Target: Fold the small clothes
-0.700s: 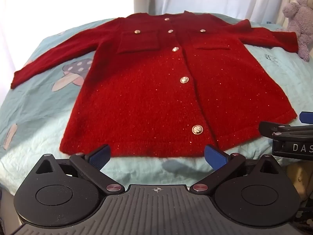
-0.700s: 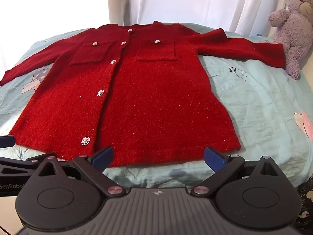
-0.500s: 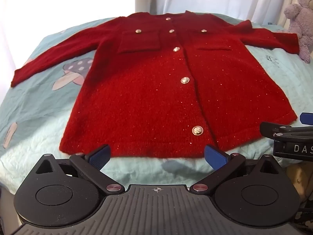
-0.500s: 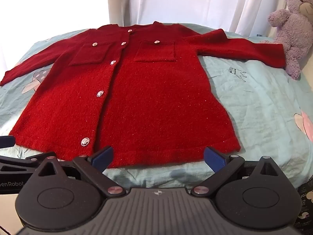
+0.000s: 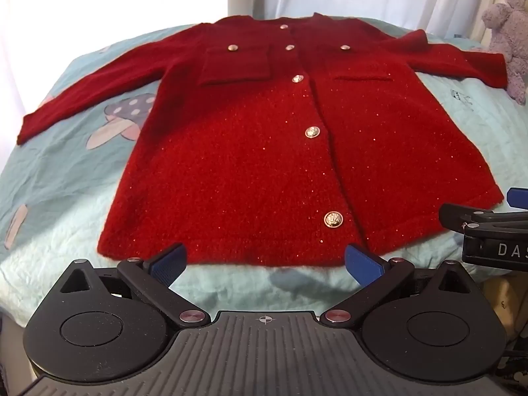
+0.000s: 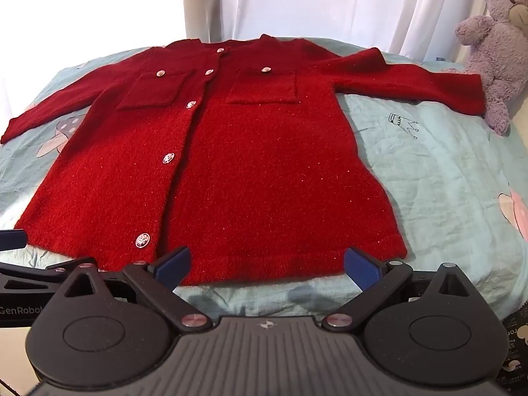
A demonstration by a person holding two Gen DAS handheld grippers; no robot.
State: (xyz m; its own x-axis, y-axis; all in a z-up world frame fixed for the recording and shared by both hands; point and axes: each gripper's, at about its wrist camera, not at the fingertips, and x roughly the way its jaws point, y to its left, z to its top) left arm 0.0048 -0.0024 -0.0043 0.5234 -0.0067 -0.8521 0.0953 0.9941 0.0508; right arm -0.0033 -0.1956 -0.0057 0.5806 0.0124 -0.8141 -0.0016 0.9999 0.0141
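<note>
A small red knitted cardigan with gold buttons and two chest pockets lies flat and face up on a light blue bed cover, sleeves spread to both sides. It also shows in the right wrist view. My left gripper is open and empty, just short of the hem near its left half. My right gripper is open and empty, just short of the hem near its right half. Each gripper shows at the edge of the other's view.
A purple teddy bear sits at the far right by the right sleeve's cuff. White curtains hang behind the bed. The cover has mushroom and crown prints. The bed's front edge lies just under the grippers.
Both grippers have barely moved; the view has shifted only slightly. The cardigan lies as before.
</note>
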